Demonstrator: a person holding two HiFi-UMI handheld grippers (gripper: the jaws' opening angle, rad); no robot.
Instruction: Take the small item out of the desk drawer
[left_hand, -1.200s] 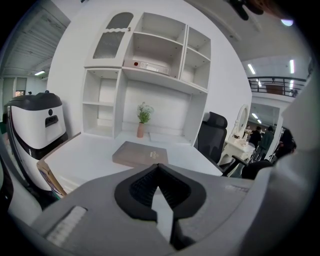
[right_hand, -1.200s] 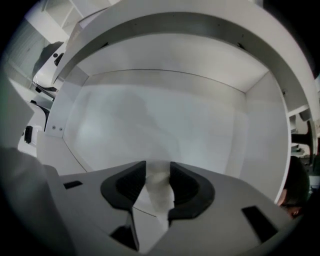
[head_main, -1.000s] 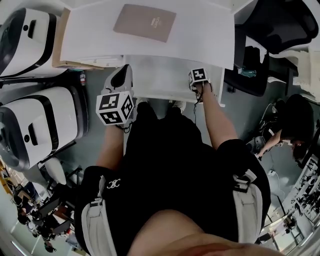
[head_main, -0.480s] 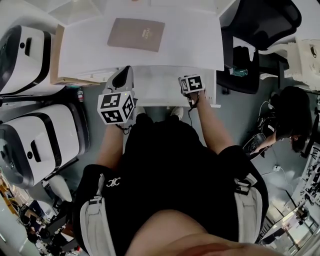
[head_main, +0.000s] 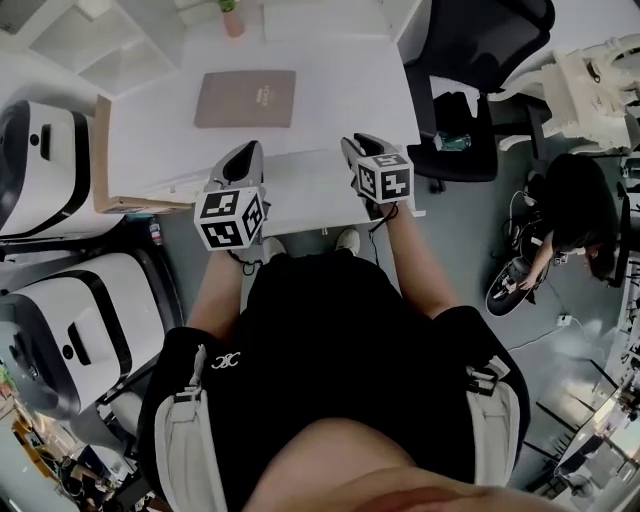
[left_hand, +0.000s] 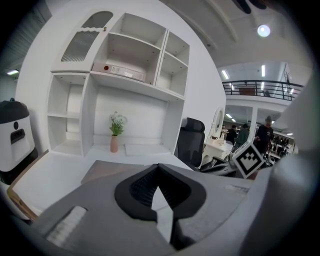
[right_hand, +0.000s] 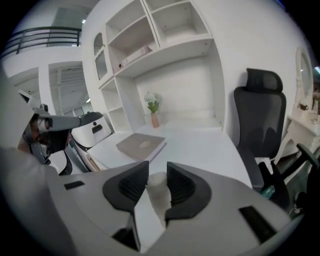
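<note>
The right tool (right_hand: 157, 166) has its jaws at a narrow gap, pressed on the small item (right_hand: 158, 192). This is a pale, short cylinder that stands upright between the pads. I judge that it is held this way to carry it clear of the drawer. So the item is already out, over the right part of the drawer.

The left tool (left_hand: 159, 169) has its tips together with nothing between them. It hangs at the left side of the drawer, probably free to push it back later.

Between both tools, the head view shows the drawer (head_main: 305, 185) pulled out from the bench (head_main: 150, 130). The visible part of its inside looks white and bare, and the tools cover the rest.

Farther on, a brown book (head_main: 245, 98) lies flat on the bench. At the back, a pink vase (left_hand: 114, 143) holds a few flowers. One upper compartment of the shelf (left_hand: 95, 75) holds a flat white box (left_hand: 125, 72).
</note>
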